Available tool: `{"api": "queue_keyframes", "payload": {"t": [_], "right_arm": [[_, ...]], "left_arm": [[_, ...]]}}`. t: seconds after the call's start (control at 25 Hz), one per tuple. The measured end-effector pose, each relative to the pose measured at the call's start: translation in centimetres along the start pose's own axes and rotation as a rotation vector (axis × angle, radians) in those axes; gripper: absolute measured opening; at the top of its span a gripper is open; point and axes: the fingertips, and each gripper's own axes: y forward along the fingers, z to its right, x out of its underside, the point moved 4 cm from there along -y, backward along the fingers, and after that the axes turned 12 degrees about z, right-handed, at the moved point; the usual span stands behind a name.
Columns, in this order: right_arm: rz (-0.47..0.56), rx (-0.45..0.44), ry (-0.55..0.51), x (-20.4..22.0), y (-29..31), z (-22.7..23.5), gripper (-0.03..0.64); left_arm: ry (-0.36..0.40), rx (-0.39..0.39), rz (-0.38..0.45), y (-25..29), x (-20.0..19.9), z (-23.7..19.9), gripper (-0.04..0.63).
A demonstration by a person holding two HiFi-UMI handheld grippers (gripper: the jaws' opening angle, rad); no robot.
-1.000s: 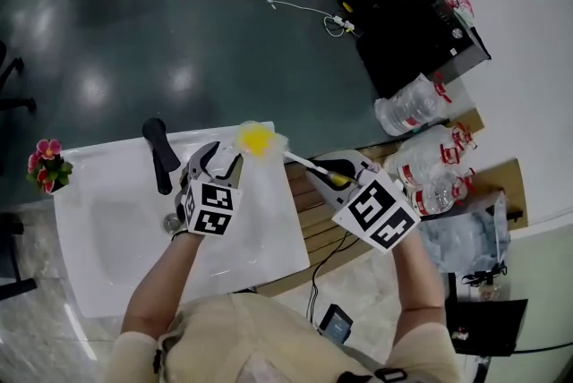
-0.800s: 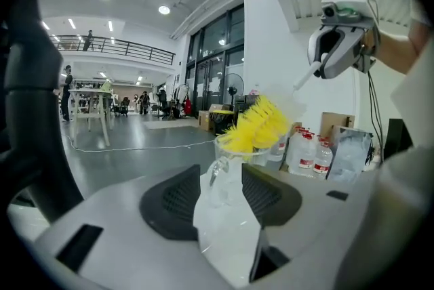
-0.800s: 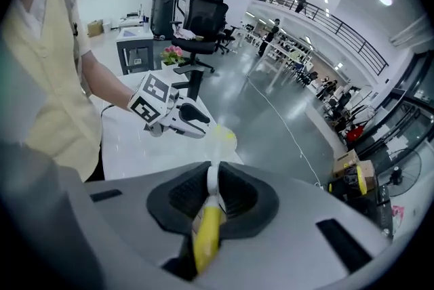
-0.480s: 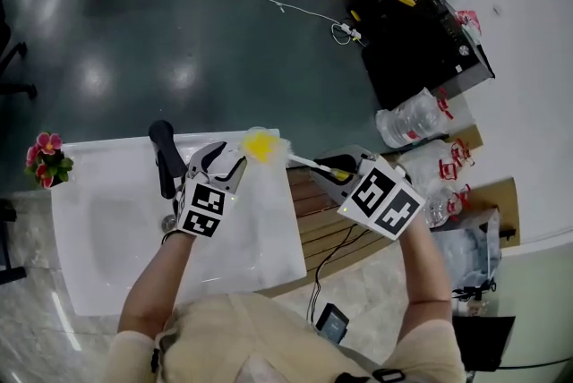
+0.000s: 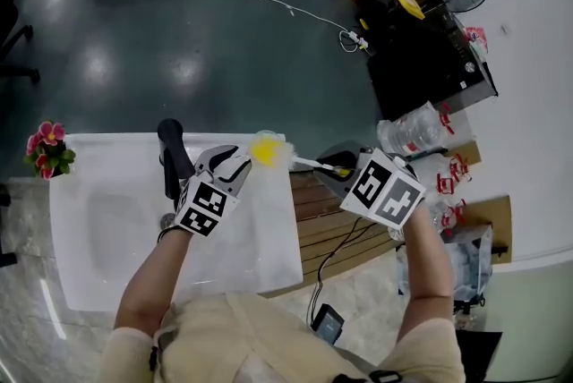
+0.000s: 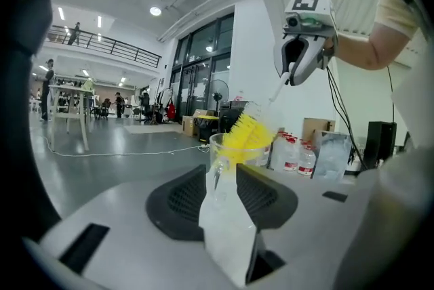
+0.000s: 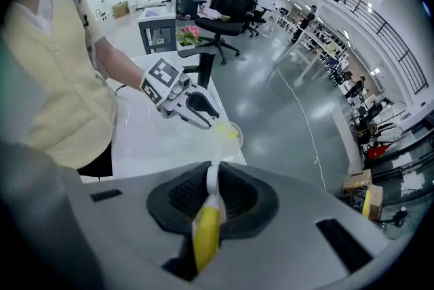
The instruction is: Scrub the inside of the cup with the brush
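Observation:
A clear cup [image 5: 268, 145] [image 6: 230, 147] sits between the pads of my left gripper [image 5: 235, 160] [image 6: 221, 177], over the far right corner of the white sink. The left jaws have just been closing, and both pads now press on the cup's wall. The brush's yellow bristles [image 5: 262, 151] [image 6: 246, 134] are down in the cup's mouth. Its thin white shaft [image 5: 307, 163] runs right to my right gripper [image 5: 334, 172] [image 7: 211, 188], which is shut on the yellow handle [image 7: 205, 236]. In the right gripper view, the cup [image 7: 228, 135] lies beyond the shaft's tip.
The white sink [image 5: 98, 238] has a black faucet [image 5: 170, 156] just left of the left gripper. A pot of pink flowers [image 5: 47, 149] stands at its far left corner. A slatted wooden stand [image 5: 320, 220] and several water bottles [image 5: 414, 127] lie to the right.
The left jaws have narrowed from wide apart onto the cup. The right gripper has shifted a little and tilted, while the brush head stays at the cup.

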Motion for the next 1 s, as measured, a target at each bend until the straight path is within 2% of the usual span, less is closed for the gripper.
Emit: {"api": "queue_keyframes", "payload": {"t": [0.16, 0.4, 0.64, 0.8, 1.0], "right_arm": [[-0.065, -0.049, -0.094, -0.5, 0.5, 0.7, 0.048], [-0.187, -0.135, -0.297, -2.5, 1.2, 1.7, 0.048], [-0.305, -0.221, -0.431, -4.5, 3.1, 1.9, 0.048], [-0.354, -0.256, -0.471, -5.2, 4.1, 2.2, 0.048], [-0.357, -0.278, -0.433, -5.6, 5.4, 2.9, 0.048]], "left_arm": [[0.027, -0.002, -0.014, -0.1, 0.2, 0.0, 0.086], [0.112, 0.029, -0.031, -0.3, 0.3, 0.8, 0.052], [0.101, 0.043, -0.036, -0.5, 0.5, 0.9, 0.049], [0.092, 0.060, -0.036, -0.5, 0.4, 1.3, 0.048], [0.079, 0.066, -0.038, -0.8, 0.4, 1.4, 0.048]]}}
